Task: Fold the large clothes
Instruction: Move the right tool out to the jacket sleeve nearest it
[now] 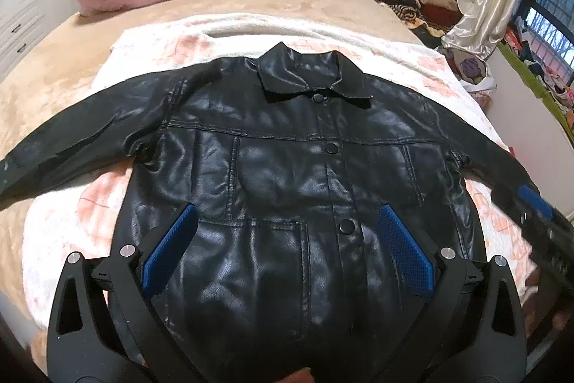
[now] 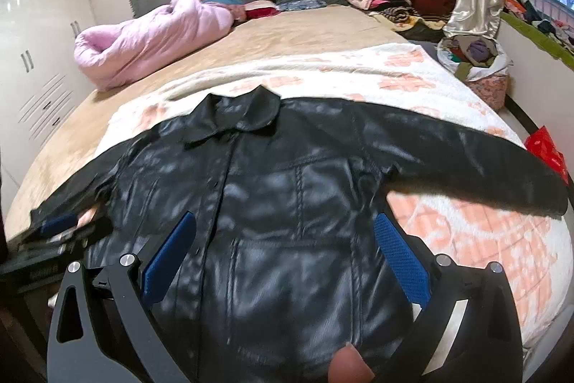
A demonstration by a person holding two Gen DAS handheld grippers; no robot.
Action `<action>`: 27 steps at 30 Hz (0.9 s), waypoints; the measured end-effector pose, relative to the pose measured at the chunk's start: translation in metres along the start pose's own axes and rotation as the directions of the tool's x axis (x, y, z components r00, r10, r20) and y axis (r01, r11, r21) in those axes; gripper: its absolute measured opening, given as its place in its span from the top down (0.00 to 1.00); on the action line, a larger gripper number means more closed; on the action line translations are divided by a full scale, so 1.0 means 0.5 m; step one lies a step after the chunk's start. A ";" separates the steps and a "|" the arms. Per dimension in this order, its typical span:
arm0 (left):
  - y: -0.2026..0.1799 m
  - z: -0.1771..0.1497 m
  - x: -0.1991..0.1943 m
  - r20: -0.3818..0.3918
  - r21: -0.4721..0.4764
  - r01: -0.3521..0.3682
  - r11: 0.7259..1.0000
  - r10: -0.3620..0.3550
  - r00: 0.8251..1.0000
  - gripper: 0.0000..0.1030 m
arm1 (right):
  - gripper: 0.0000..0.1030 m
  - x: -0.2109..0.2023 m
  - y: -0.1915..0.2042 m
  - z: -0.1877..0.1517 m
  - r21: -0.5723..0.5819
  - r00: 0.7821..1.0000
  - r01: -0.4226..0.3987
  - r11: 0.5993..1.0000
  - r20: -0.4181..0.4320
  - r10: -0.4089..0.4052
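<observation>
Black leather jacket [image 1: 287,174] lies flat, buttoned, front up on the blanket [image 1: 412,60] on the bed, collar at 12 o'clock, sleeves out to 9 & 3. Left tongs [image 1: 285,239] & right tongs [image 2: 285,250] both spread apart, empty, over the hem. No fold made yet; sleeves & body all left to do.

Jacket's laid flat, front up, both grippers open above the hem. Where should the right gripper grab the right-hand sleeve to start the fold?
Probably the cuff end of the sleeve, approached from the bed's outer edge. It lies flat and spread outward on the blanket, so its free end lifts easily across the jacket. The right gripper is open over the hem.
</observation>
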State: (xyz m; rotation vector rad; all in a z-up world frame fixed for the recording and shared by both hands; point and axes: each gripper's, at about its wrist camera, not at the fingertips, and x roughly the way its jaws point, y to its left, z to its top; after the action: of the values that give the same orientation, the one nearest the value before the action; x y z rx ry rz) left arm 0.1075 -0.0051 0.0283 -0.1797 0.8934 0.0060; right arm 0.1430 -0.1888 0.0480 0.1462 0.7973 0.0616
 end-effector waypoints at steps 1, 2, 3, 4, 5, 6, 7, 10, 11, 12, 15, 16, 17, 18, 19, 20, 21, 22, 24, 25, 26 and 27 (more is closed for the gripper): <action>0.000 0.003 0.002 -0.002 -0.001 0.001 1.000 -0.001 1.000 0.08 | 0.04 0.008 -0.004 0.012 0.007 1.000 0.002 1.000 0.001 -0.002; -0.001 0.007 0.007 -0.005 -0.002 0.002 1.000 -0.002 1.000 0.08 | 0.04 0.013 -0.005 0.020 0.013 1.000 0.006 1.000 0.002 -0.006; -0.003 0.012 0.013 -0.008 -0.001 -0.001 1.000 0.001 1.000 0.08 | 0.04 0.021 -0.009 0.032 0.022 1.000 0.007 1.000 0.003 -0.007; -0.006 0.017 0.017 -0.011 0.001 -0.003 1.000 0.003 1.000 0.08 | 0.04 0.026 -0.012 0.041 0.028 1.000 0.006 1.000 0.006 -0.006; -0.009 0.021 0.021 -0.013 0.003 -0.003 1.000 0.003 1.000 0.08 | 0.04 0.034 -0.018 0.056 0.036 1.000 0.009 0.999 0.009 -0.010; -0.014 0.030 0.026 -0.014 0.003 0.009 1.000 -0.009 1.000 0.08 | 0.04 0.041 -0.022 0.069 0.040 1.000 0.014 0.999 0.011 -0.015; -0.018 0.036 0.029 -0.012 -0.001 0.022 1.000 -0.022 1.000 0.08 | 0.04 0.046 -0.027 0.077 0.042 1.000 0.022 0.999 0.013 -0.022; -0.031 0.054 0.037 -0.003 -0.006 0.036 0.999 -0.036 0.999 0.08 | 0.04 0.061 -0.048 0.113 0.061 0.999 0.040 0.997 0.030 -0.042; -0.037 0.060 0.041 0.000 -0.005 0.039 0.999 -0.039 0.999 0.08 | 0.04 0.063 -0.057 0.119 0.067 0.998 0.050 0.996 0.038 -0.053; -0.045 0.069 0.045 0.005 -0.003 0.040 0.999 -0.040 0.999 0.08 | 0.04 0.066 -0.064 0.125 0.075 0.997 0.057 0.996 0.047 -0.060; -0.073 0.087 0.062 0.017 0.025 0.023 0.999 -0.024 1.000 0.08 | 0.04 0.081 -0.100 0.131 0.114 0.994 0.081 0.990 0.062 -0.088; -0.084 0.093 0.070 0.020 0.036 0.012 0.999 -0.013 1.000 0.08 | 0.04 0.086 -0.111 0.131 0.127 0.994 0.084 0.988 0.061 -0.092; -0.091 0.096 0.076 0.020 0.042 0.008 0.999 -0.008 1.000 0.08 | 0.04 0.095 -0.130 0.130 0.149 0.993 0.090 0.985 0.056 -0.100; -0.101 0.101 0.084 0.028 0.048 0.013 0.999 -0.015 0.999 0.08 | 0.04 0.102 -0.145 0.128 0.167 0.993 0.098 0.981 0.050 -0.107; -0.107 0.103 0.089 0.039 0.048 0.025 0.999 -0.027 0.999 0.08 | 0.04 0.108 -0.156 0.125 0.180 0.992 0.105 0.978 0.045 -0.115; -0.114 0.106 0.095 0.046 0.048 0.035 0.998 -0.037 0.998 0.08 | 0.04 0.114 -0.174 0.121 0.196 0.991 0.118 0.973 0.038 -0.128; -0.125 0.109 0.104 0.050 0.057 0.039 0.998 -0.042 0.998 0.08 | 0.04 0.118 -0.189 0.118 0.207 0.990 0.126 0.970 0.036 -0.136; -0.138 0.112 0.115 0.049 0.071 0.032 0.997 -0.035 0.998 0.08 | 0.04 0.121 -0.206 0.115 0.219 0.989 0.134 0.967 0.039 -0.146; -0.157 0.115 0.131 0.043 0.086 0.027 0.996 -0.031 0.999 0.08 | 0.04 0.128 -0.234 0.111 0.241 0.984 0.159 0.957 0.039 -0.173; -0.161 0.116 0.139 0.037 0.089 0.033 0.996 -0.036 0.999 0.08 | 0.04 0.131 -0.249 0.110 0.252 0.981 0.176 0.952 0.034 -0.190; -0.170 0.118 0.150 0.028 0.089 0.040 0.995 -0.043 0.999 0.08 | 0.04 0.134 -0.268 0.109 0.265 0.977 0.196 0.944 0.027 -0.210; -0.174 0.118 0.156 0.024 0.087 0.042 0.995 -0.044 0.999 0.08 | 0.04 0.135 -0.286 0.107 0.280 0.973 0.214 0.936 0.022 -0.229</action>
State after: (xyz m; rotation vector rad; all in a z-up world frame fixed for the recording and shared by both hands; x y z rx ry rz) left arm 0.2093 -0.0868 0.0174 -0.1180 0.8620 -0.0704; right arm 0.2285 -0.3284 0.0151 0.3200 0.7606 -0.2680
